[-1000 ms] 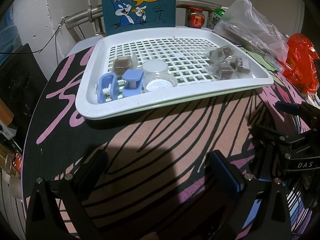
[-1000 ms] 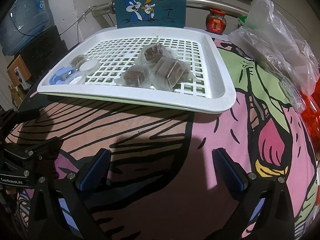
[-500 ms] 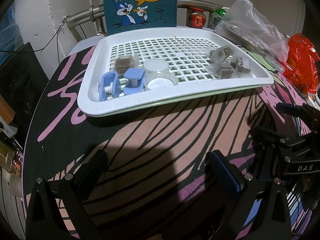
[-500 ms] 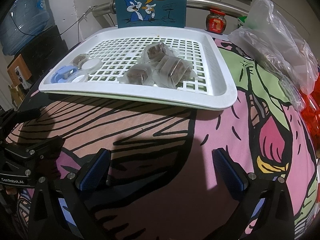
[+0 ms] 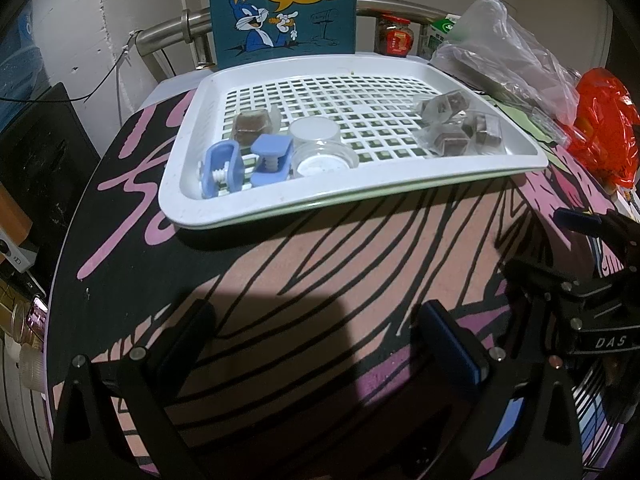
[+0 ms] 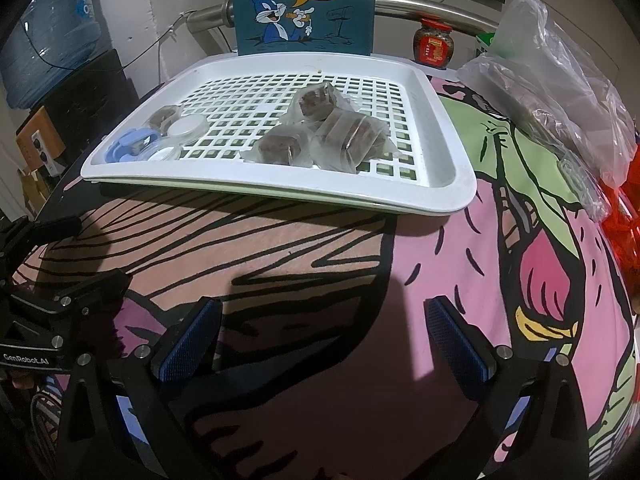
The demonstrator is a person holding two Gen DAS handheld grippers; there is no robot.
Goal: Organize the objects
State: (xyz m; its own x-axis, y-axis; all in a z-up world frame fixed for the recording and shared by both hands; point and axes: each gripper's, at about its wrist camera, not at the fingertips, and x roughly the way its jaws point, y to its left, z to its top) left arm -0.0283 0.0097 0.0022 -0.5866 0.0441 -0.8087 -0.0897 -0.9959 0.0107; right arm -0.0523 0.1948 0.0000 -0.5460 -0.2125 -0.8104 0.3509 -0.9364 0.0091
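Advancing slightly toward the tray (image 5: 224, 216), both grippers (image 5: 316, 344) (image 6: 320, 340) kept jaws open and empty, so sorting had not begun

This looks like a lived-in home corner, likely a utility or storage nook, not a lab or shop. The worktop (image 6: 460, 300) wears a bright cartoon-print cloth, and a Bugs Bunny "What's Up Doc?" poster (image 5: 282, 8) leans against the rough white-painted wall (image 5: 100, 20) at its far edge. A red-lidded jar of preserve (image 6: 433, 45) stands at the far right corner (label too small to read), with crumpled clear plastic bags (image 6: 560, 92) heaped along the right edge. Off the left edge sits a big blue water-cooler bottle (image 6: 48, 36), and a metal pipe rail (image 5: 176, 30) runs along the wall.
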